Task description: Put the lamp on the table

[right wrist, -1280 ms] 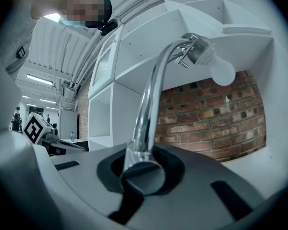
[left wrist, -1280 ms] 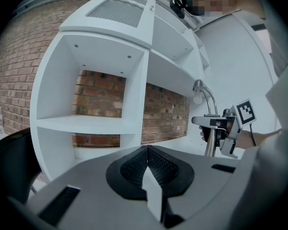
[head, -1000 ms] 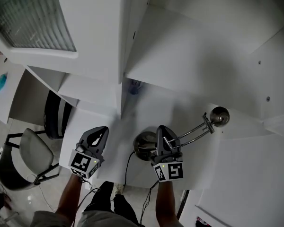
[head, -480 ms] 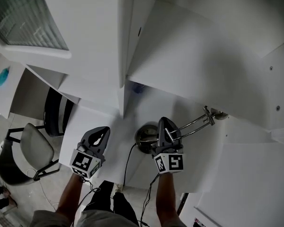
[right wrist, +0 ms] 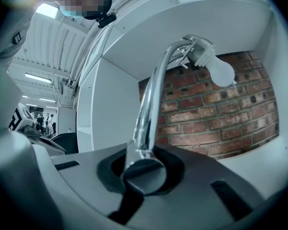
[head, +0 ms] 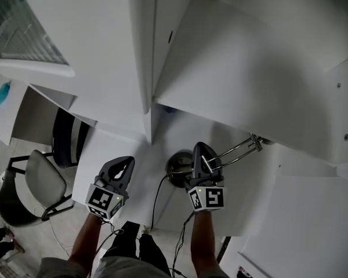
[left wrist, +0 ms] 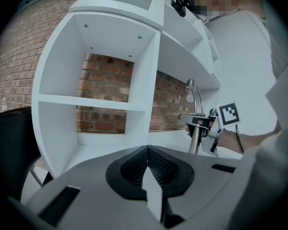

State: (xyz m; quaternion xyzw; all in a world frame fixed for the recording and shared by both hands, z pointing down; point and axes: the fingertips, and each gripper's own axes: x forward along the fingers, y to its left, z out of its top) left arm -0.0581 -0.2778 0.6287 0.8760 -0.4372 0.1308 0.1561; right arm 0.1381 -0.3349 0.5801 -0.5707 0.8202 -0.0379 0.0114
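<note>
One shelf unit (head: 232, 68); lamp (head: 236, 151) under it, base (head: 175, 169) at the surface (head: 113, 149), bulb (right wrist: 221, 71) beneath a shelf. Stiff, slick chrome stem (right wrist: 146, 114), fragile bulb, probably heavy base: grip stem low. Right gripper (head: 202, 162) fingers clamp stem; left gripper (head: 120, 169) fingers closed, empty.

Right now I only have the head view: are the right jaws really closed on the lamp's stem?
Observer: Yes, the right gripper view shows the jaws of the right gripper shut on the lamp stem.
Operator: Is a bulb fitted?
Observer: Yes, a white bulb is fitted, seen against the brick wall.
Operator: And the left jaws?
Observer: The left gripper is shut, with nothing between its jaws.
</note>
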